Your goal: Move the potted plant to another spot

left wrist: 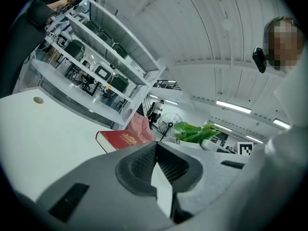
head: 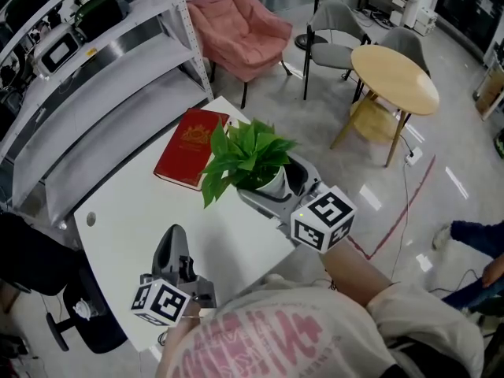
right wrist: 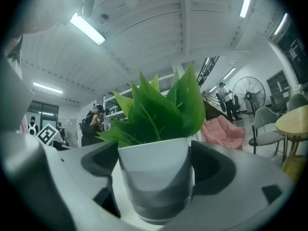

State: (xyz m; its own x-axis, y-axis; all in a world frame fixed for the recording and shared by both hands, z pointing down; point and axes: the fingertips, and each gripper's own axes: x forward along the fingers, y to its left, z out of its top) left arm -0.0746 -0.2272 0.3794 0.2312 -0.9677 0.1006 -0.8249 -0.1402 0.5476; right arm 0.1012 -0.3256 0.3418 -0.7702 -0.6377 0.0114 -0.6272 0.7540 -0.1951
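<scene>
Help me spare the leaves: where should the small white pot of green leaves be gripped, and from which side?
Grip the small white pot across its round wall below the rim, coming level from the side: green leaves spread over the top. The right gripper clamps it so.

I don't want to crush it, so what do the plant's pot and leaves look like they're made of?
Pot: smooth white wall with a soft, even sheen, likely plastic or glazed ceramic; can't tell which. Leaves: uniformly bright green, crisp veins, no blemishes, probably artificial plastic or fabric.
</scene>
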